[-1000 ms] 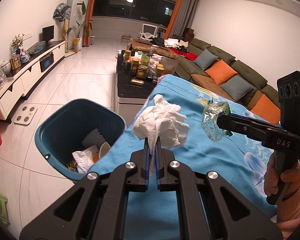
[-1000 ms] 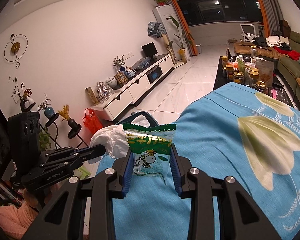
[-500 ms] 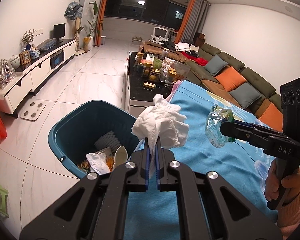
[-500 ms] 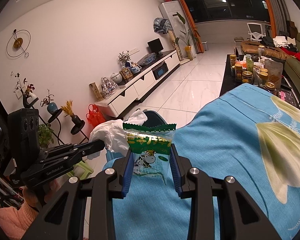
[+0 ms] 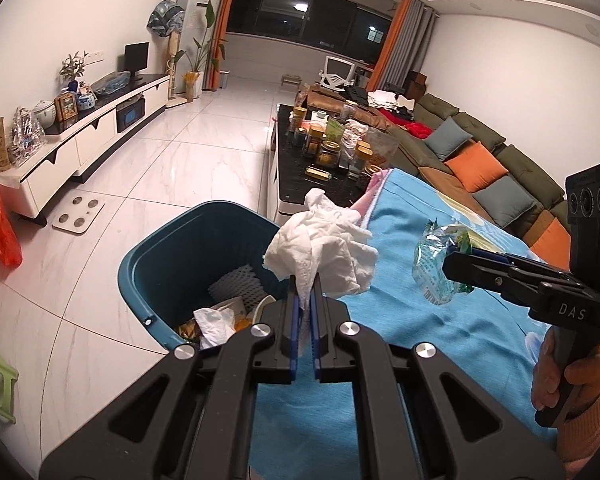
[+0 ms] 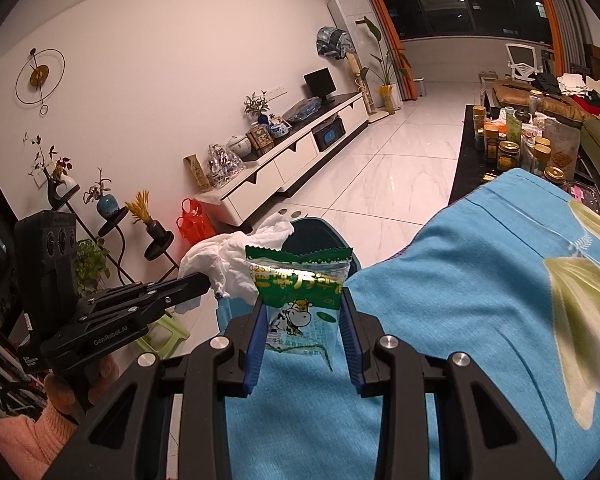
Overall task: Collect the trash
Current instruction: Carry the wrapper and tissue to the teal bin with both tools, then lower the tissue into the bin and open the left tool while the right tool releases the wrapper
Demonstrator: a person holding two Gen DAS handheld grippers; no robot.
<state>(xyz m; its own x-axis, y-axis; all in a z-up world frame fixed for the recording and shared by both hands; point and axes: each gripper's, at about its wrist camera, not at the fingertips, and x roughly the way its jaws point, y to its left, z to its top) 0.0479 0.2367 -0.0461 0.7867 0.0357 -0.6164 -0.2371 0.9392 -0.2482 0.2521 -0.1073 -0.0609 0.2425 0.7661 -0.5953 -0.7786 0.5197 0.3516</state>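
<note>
Above bin [image 5: 168, 248] rim, left gripper [image 5: 305, 280] seemingly clamps tissue [image 5: 320, 252]

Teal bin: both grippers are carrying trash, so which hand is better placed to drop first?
Left, probably. The left gripper holds the crumpled tissue right at the teal bin rim, nearly over the opening. The right gripper, shut on the green snack wrapper, hangs over the blue cloth, farther away.

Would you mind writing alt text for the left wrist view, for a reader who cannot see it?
The left tool pinches a crumpled white tissue at the edge of a blue-covered table, beside a teal trash bin already holding trash. At right, the right tool, held in a hand, carries a green snack wrapper; a living room lies beyond.
</note>
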